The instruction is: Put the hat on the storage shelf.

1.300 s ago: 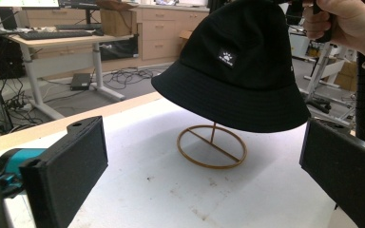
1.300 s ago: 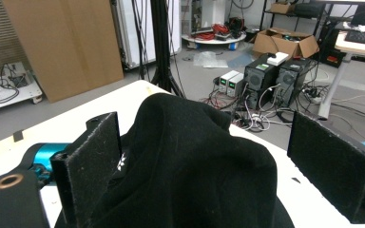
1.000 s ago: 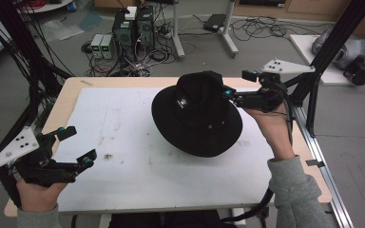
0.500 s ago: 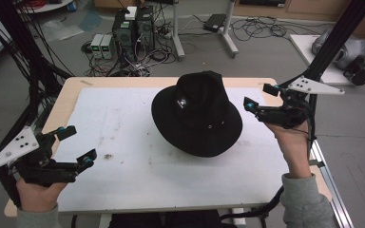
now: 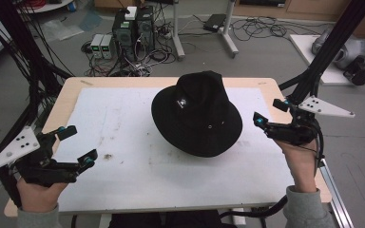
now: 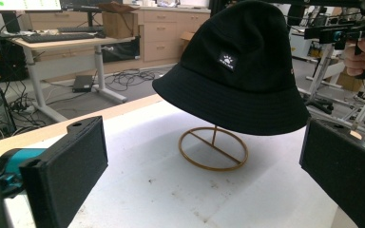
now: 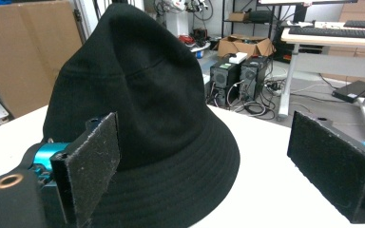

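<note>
Hat on stand, both grippers spread and clear of it.

The hat [image 5: 197,114] sits on a wire stand [image 6: 213,147] at the middle of the table [image 5: 71,92], slightly toward the far side (its brim hides the stand from above). Your right gripper [image 5: 270,113] hovers just right of the brim, jaws spread, not touching it. Your left gripper [image 5: 77,144] is at the near left, well apart from the hat, jaws likewise spread and holding nothing.

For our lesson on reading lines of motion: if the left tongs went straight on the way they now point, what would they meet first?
Probably the black hat, or the gold wire stand beneath it; height is hard to judge. The left tongs are open, with bare white table between.
</note>
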The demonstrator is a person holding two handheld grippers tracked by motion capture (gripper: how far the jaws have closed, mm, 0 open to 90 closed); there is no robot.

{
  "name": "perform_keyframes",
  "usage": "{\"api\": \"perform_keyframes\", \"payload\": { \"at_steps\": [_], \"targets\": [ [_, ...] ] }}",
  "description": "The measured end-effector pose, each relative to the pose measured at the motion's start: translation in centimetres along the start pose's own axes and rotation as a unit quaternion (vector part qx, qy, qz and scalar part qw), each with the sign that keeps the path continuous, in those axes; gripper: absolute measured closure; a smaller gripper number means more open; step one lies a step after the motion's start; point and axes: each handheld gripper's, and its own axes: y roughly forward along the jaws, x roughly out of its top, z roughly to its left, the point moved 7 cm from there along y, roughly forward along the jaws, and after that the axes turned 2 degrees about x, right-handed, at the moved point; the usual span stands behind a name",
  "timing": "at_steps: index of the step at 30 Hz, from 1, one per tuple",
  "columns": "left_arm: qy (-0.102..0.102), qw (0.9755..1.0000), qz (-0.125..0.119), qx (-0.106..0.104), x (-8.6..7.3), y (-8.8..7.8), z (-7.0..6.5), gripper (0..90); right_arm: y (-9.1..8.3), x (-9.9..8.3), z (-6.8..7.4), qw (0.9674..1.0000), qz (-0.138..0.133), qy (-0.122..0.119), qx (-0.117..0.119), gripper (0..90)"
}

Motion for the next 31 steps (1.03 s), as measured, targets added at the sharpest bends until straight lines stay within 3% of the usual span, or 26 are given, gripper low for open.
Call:
{"api": "perform_keyframes", "payload": {
  "at_steps": [10, 16, 31],
  "targets": [
    [0.002, 1.0, -0.004, 0.002, 0.2, 0.1, -0.1, 2.3, -0.6, -0.6, 0.0, 1.0, -0.003, -0.009, 0.003, 10.3],
    [0.002, 1.0, -0.009, 0.003, 0.5, -0.2, 0.1, 2.3, -1.2, -1.2, 0.3, 0.9998, 0.005, -0.012, 0.016, 10.3],
    [-0.001, 0.9999, -0.01, 0.011, 0.5, -0.2, 0.3, 2.3, -1.0, -1.2, 0.6, 0.9994, 0.003, -0.013, 0.031, 10.3]
  ]
}}
